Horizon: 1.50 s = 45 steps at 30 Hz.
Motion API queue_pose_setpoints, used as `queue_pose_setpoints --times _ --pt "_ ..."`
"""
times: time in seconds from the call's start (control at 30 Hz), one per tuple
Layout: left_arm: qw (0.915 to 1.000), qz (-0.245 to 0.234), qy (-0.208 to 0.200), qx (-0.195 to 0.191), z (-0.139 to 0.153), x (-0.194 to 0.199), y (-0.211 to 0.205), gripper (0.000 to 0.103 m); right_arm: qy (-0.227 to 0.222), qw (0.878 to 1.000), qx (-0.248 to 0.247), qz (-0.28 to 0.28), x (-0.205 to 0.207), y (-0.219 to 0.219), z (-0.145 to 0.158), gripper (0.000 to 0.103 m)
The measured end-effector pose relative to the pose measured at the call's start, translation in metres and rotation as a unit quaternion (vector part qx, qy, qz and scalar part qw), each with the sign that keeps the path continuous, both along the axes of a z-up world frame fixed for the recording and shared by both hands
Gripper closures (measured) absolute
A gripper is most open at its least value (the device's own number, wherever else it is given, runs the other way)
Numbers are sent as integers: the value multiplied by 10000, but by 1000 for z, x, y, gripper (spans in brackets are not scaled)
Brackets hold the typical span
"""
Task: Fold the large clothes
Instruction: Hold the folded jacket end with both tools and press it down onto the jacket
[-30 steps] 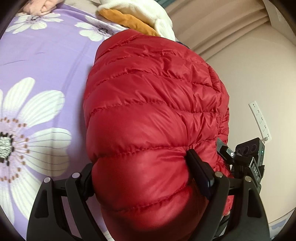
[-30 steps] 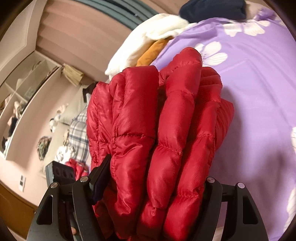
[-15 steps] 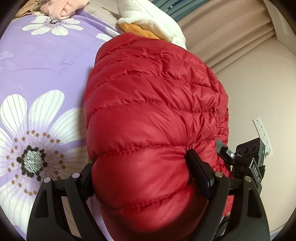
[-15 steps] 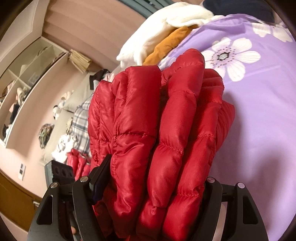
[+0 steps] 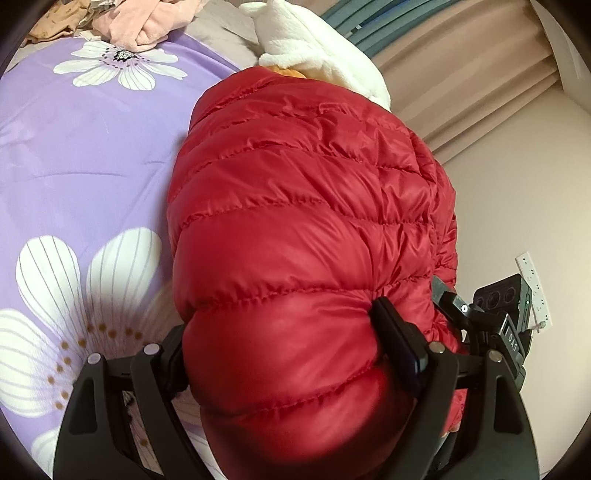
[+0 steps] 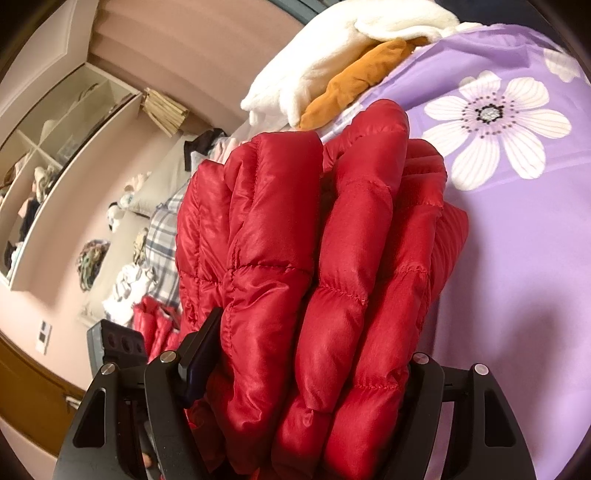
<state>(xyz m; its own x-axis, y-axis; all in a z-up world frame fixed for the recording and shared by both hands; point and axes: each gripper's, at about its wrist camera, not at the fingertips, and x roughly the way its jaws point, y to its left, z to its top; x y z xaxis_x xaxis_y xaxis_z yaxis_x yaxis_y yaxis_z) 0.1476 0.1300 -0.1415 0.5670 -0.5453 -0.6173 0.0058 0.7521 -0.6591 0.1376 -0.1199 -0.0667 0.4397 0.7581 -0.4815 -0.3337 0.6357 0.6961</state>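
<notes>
While over bed: red jacket, folded thick
Left claw: clamped wide on jacket
Right claw: clamped wide on jacket

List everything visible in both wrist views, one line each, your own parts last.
Red quilted puffer jacket: one, red, folded into a bundle, clamped at both ends.
Purple bedsheet with white flowers: one, under the jacket.
White fleece garment: one, far bed edge.
Orange garment: one, tucked under the white fleece.
Pink clothes: small heap, far corner of the bed.
White power strip: one, on the floor.
Wall shelves: one unit, cream, holding assorted items.
Left gripper: black, shut on the jacket.
Right gripper: black, shut on the jacket.
</notes>
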Motion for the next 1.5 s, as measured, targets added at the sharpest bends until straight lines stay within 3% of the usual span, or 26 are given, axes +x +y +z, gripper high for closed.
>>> queue_pose_setpoints --times 0.47,0.97,1.5 --pt "9999 40 104 57 -3 -27 -14 17 249 9996 31 -110 4 -1 -25 28" --pt "9996 85 225 164 6 -61 -32 16 511 9985 -52 -213 9 5 -32 28" --pt "9985 251 386 307 -6 -22 -12 14 821 9956 -146 -417 16 0 -42 21"
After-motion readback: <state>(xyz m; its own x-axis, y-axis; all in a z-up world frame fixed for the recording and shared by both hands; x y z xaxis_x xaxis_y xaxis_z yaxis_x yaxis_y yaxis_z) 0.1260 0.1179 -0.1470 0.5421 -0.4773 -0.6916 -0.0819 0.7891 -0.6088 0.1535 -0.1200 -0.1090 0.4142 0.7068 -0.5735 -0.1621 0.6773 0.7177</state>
